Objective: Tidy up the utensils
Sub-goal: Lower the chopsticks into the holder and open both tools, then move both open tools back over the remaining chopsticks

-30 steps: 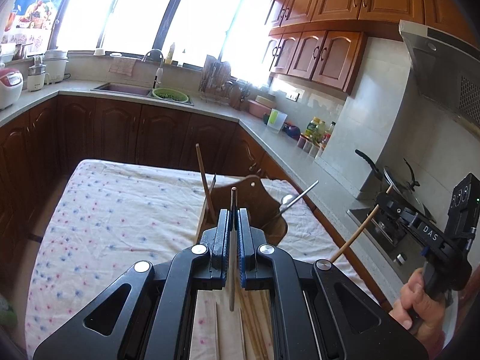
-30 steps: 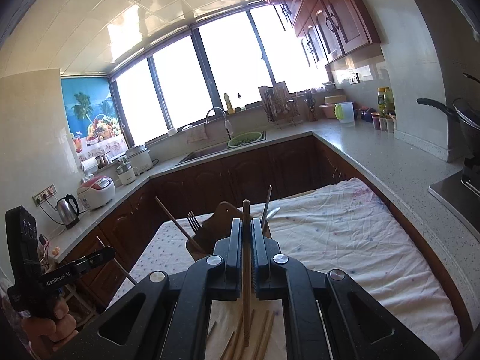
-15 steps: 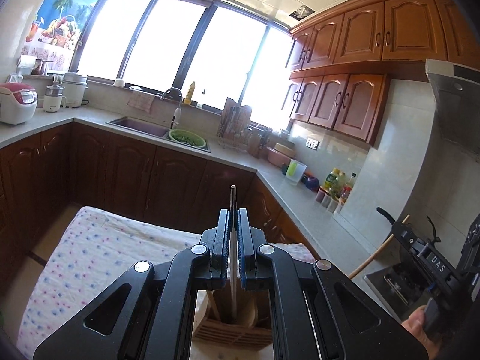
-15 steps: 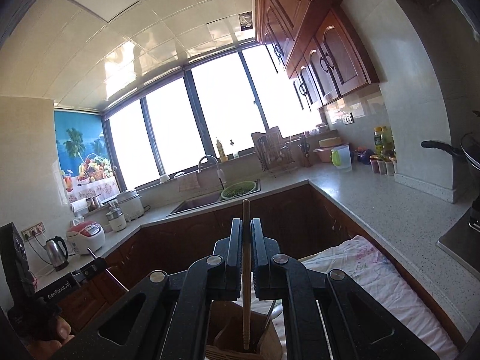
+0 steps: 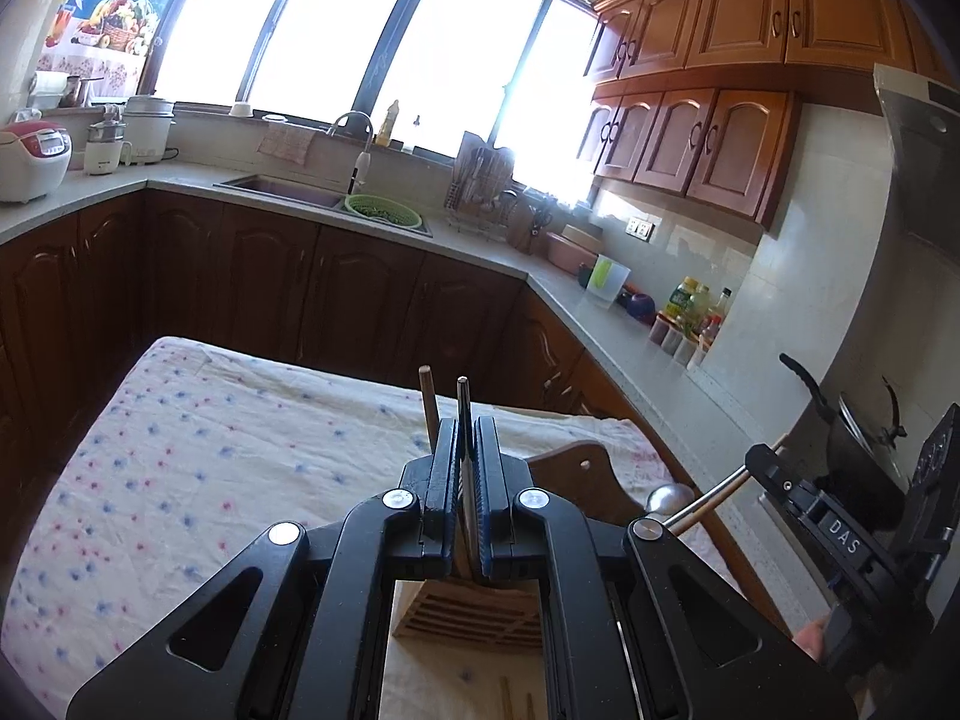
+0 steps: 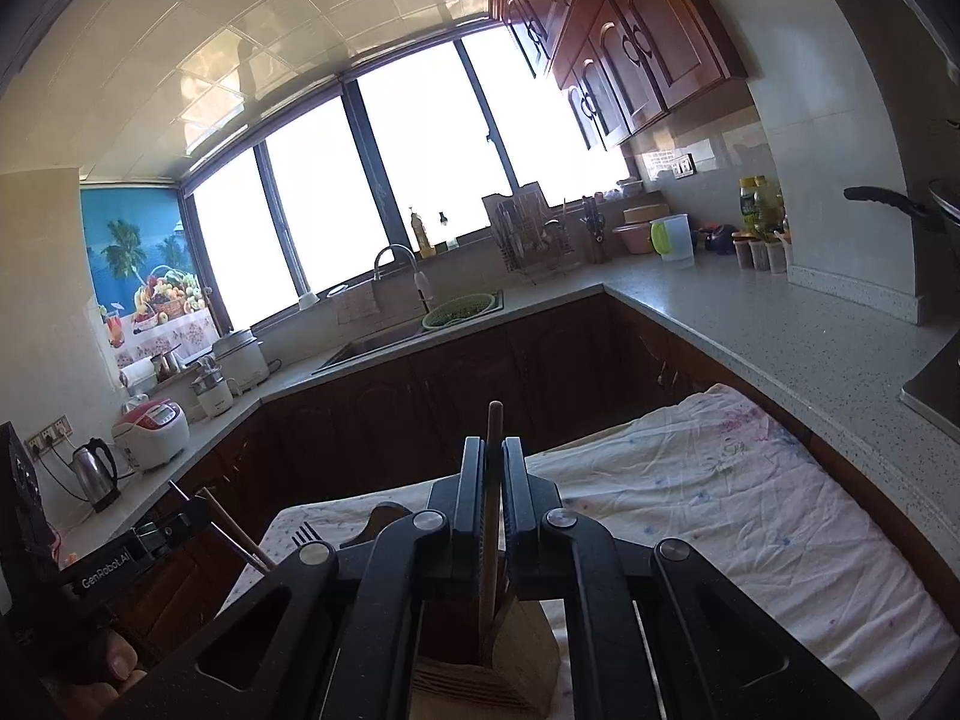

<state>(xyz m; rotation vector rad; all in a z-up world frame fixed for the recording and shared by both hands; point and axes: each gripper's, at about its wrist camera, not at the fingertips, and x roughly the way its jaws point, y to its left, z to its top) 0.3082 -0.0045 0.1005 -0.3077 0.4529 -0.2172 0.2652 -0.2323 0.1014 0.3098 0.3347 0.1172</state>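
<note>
Clamping: left tool (image 5: 467, 444) on dark stick (image 5: 462, 399) | right tool (image 6: 493, 468) on wooden stick (image 6: 494, 420) | both over holder (image 6: 516, 654)

The left tool (image 5: 467, 474) and right tool (image 6: 493, 483) are matt black plastic with shiny metal screws. Between the left one's blue ribbed pads sits a thin dark stick (image 5: 462, 420); the right pinches a smooth wooden chopstick (image 6: 491, 516). The slatted holder (image 5: 474, 612) is pale unfinished-looking wood with a darker glossy back. Around the holder, the tabletop (image 5: 198, 468) wears a wrinkled cotton-looking cloth with printed dots. Beside the holder there's a polished metal spoon (image 5: 669, 498).
</note>
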